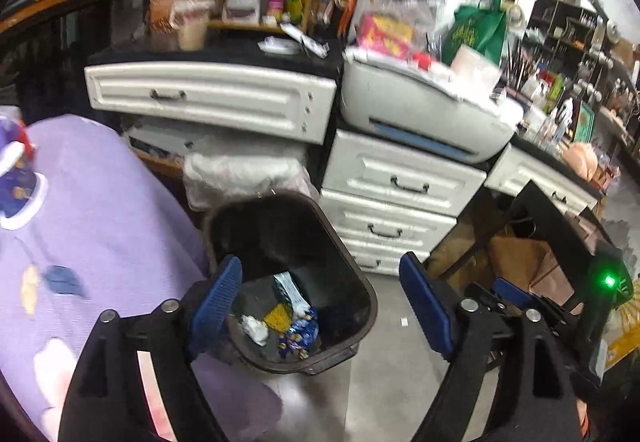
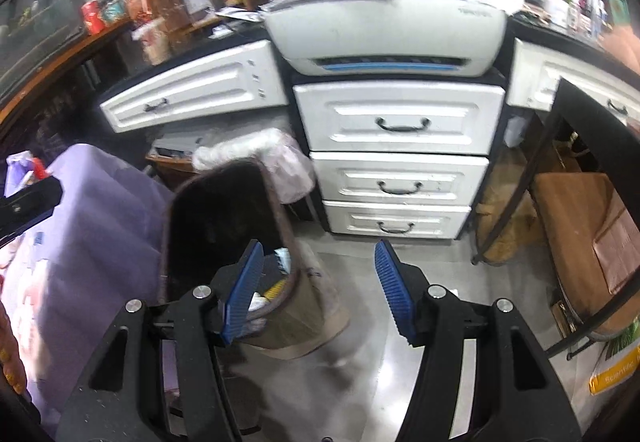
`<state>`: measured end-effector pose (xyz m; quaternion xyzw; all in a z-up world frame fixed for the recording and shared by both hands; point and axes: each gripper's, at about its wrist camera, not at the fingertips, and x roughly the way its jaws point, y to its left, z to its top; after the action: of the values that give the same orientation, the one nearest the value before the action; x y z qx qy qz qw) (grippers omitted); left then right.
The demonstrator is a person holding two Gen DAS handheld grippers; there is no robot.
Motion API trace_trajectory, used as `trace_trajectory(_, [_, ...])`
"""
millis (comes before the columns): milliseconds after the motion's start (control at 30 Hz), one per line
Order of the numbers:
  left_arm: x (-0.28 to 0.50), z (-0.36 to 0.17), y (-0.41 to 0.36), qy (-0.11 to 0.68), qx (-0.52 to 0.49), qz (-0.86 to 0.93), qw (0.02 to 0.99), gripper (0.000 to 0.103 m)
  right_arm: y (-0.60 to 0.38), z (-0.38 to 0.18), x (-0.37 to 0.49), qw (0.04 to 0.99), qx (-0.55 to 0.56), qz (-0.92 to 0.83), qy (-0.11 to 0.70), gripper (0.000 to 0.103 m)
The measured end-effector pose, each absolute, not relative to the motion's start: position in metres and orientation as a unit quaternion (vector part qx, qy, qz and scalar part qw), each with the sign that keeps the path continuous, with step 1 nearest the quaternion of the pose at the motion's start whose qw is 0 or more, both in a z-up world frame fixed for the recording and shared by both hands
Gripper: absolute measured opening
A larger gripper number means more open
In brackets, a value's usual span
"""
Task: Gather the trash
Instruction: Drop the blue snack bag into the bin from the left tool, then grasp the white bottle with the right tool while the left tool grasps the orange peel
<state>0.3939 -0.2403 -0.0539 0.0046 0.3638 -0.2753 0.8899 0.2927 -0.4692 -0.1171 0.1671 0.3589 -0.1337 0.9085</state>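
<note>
The bin (image 1: pixel 292 282) is standing on the floor (image 1: pixel 384 382) beside a purple cover (image 1: pixel 104 210), in front of the white drawers (image 1: pixel 400 186), and trash (image 1: pixel 288 318) is lying at its bottom: a white crumpled wad, a yellow scrap, blue wrappers and a pale packet. In the right wrist view the bin (image 2: pixel 224 226) is showing its dark inside and brown rim, with the same trash peeking past one blue pad. The left hand-held gripper (image 1: pixel 320 306) is hovering above the bin's mouth with its fingers spread wide and nothing between them. The right hand-held gripper (image 2: pixel 320 290) is likewise spread apart and carrying nothing, its left finger over the bin's edge and its right finger over bare floor. A small white scrap (image 1: pixel 403 321) is lying on the floor just right of the bin; it may be trash yet to be collected, though it is too small to tell. Both views are blurring, which suggests quick motion, so a finger could clip the rim and tip the light bin, spilling what is inside. The two hand-held grippers are also sitting near each other and could knock together. A printer (image 1: pixel 420 106) is sitting on the table (image 1: pixel 224 50) above the drawers.
</note>
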Motion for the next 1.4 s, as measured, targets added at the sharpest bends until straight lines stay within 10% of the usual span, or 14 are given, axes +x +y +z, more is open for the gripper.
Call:
trace_trajectory(1033, [0.348,-0.034,0.149,0.341,-0.039,-0.003,0.939,0.094,-0.064,-0.028,0.396,0.89,-0.053,0.25,0.379,0.076])
trace_trajectory(1400, [0.343,-0.052,0.191,0.383,-0.057,-0.008,0.922,0.092,0.048,-0.028,0.445,0.821,-0.318,0.346,0.324,0.076])
